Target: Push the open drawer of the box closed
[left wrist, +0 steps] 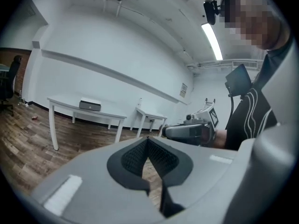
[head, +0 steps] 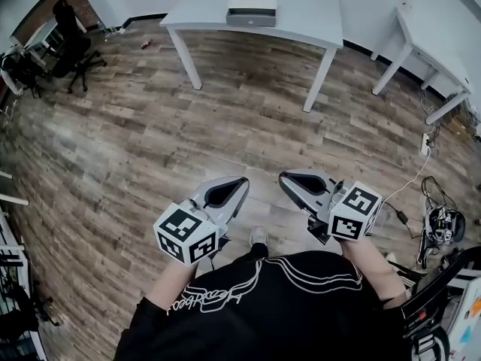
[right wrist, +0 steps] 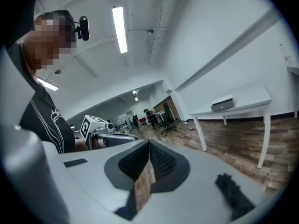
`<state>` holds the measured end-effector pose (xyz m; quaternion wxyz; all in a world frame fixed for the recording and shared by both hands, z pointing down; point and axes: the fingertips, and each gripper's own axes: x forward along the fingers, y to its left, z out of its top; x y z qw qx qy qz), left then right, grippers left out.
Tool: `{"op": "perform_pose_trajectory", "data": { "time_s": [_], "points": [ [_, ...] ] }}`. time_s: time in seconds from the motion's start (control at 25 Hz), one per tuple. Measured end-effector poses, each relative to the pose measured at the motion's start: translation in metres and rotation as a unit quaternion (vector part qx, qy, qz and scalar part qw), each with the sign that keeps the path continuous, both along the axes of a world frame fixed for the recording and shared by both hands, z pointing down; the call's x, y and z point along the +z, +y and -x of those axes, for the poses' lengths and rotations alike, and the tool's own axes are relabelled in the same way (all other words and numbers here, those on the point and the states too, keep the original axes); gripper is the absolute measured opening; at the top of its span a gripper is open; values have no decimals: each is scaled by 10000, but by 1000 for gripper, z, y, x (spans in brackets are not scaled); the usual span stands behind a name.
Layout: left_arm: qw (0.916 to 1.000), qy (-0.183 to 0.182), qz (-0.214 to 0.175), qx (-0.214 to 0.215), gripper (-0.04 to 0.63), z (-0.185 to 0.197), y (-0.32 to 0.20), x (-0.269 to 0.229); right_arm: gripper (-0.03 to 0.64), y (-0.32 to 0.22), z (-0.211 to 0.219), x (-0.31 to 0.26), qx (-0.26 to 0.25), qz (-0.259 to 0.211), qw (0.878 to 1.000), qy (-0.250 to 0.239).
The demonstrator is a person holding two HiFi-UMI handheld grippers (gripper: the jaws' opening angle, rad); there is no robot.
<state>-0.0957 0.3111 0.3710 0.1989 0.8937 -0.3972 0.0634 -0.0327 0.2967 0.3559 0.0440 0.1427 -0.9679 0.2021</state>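
The left gripper [head: 240, 183] is held low, close to the body, with its jaws pressed together on nothing. The box [head: 252, 11] stands on the white table [head: 199, 10], well apart across the wooden floor [head: 150, 126]. It is almost straight ahead between both tools, long side across; whether its drawer is open I cannot tell. The right gripper [head: 285, 179] is also closed and empty, and seems equally far.

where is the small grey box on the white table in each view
Head view: the small grey box is at the top centre, on the far white table.
Left gripper view: the box is left of centre, small, above the jaws.
Right gripper view: the box is right of centre, at mid height.
Shared landmark: the white table beneath it, visible in all three views.
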Motion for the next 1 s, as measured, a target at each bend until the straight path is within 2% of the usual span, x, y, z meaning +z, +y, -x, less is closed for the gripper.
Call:
{"op": "perform_pose_trajectory", "data": {
  "time_s": [0.12,0.24,0.4,0.6,0.84,1.0],
  "points": [
    [9998,42,-48,-195,8,27,-48,-9,9,-42,21,-6,-33,-103,9999,70],
    [9994,80,-77,-332,8,34,-87,-12,9,-79,23,-9,66,-131,9999,51],
    [9997,-41,-112,-210,8,26,-139,-13,9,-132,19,-11,180,-250,9995,86],
    [9999,-142,-32,24,8,10,-217,0,9,-213,11,4,262,-169,9995,24],
    [9992,-281,287,-43,8,0,-350,19,9,-344,1,24,239,-112,9995,150],
    [9986,-358,367,-159,8,-7,-439,24,9,-430,-1,33,131,-93,9995,284]
  ]
}}
